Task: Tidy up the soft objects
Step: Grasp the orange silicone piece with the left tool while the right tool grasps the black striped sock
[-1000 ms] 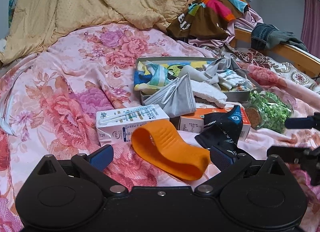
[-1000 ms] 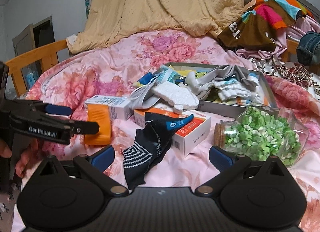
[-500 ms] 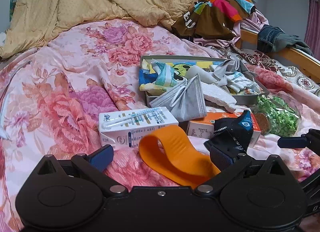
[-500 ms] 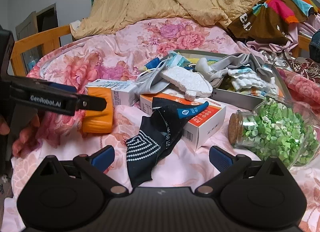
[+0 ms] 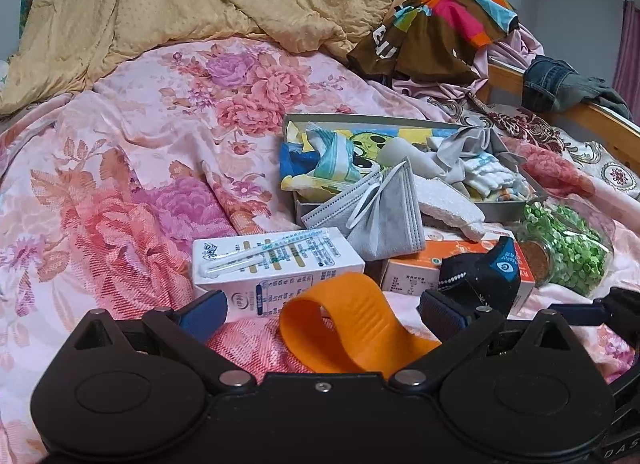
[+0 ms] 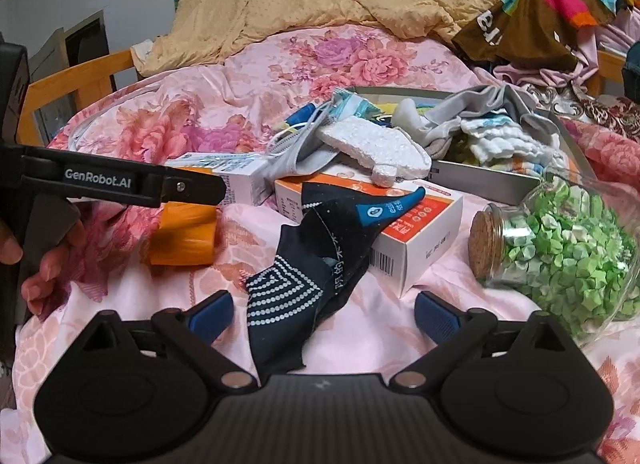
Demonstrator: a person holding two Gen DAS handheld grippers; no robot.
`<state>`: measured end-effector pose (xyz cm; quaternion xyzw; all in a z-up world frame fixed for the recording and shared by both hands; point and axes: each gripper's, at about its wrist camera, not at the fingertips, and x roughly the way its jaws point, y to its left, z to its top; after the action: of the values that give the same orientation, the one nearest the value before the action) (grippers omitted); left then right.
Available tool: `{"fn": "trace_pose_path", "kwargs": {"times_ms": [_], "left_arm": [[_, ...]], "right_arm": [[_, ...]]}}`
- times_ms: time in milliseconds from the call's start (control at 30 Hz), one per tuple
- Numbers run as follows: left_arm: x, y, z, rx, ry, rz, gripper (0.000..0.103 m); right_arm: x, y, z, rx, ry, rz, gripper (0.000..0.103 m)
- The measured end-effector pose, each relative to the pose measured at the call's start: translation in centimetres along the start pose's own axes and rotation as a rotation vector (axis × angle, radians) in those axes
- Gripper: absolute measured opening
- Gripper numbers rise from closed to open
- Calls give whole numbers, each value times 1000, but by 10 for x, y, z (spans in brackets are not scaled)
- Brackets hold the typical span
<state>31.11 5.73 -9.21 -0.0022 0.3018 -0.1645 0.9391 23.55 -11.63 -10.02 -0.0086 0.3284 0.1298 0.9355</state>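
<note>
An orange elastic band (image 5: 352,324) lies on the floral bedspread between the fingers of my open left gripper (image 5: 322,310); it also shows in the right wrist view (image 6: 184,236). A dark blue sock (image 6: 308,276) drapes off an orange and white box (image 6: 404,232), its toe between the fingers of my open right gripper (image 6: 322,314). The sock also shows in the left wrist view (image 5: 480,276). A grey tray (image 5: 400,208) behind holds socks, cloths, a grey face mask (image 5: 384,220) and a white foam piece (image 6: 372,144).
A white milk carton (image 5: 272,264) lies beside the band. A corked glass jar of green paper stars (image 6: 560,244) lies on its side to the right. A yellow quilt (image 5: 200,4) and piled clothes (image 5: 440,24) are at the back. A wooden bed rail (image 6: 80,84) runs on the left.
Both grippers have moved forward and lower. The orange band now sits deeper between the left fingers, and the sock's toe has come between the right fingers. Nothing was gripped.
</note>
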Motion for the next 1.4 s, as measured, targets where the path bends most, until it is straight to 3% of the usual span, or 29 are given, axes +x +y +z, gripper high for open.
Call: {"fn": "trace_pose_path", "kwargs": {"times_ms": [167, 433, 833, 1167, 1400], "left_arm": [[1, -3, -1, 5, -3, -23, 101], [5, 1, -2, -13, 29, -56, 67], [1, -4, -4, 8, 20, -44, 42], [-4, -17, -5, 60, 3, -53, 36], [-6, -15, -6, 38, -9, -39, 31]], "right_arm": [[3, 2, -1, -4, -1, -1, 94], [7, 1, -1, 8, -10, 22, 89], [8, 5, 0, -8, -21, 56, 79], [15, 0, 0, 31, -13, 90, 77], [16, 4, -1, 21, -14, 105, 65]]}}
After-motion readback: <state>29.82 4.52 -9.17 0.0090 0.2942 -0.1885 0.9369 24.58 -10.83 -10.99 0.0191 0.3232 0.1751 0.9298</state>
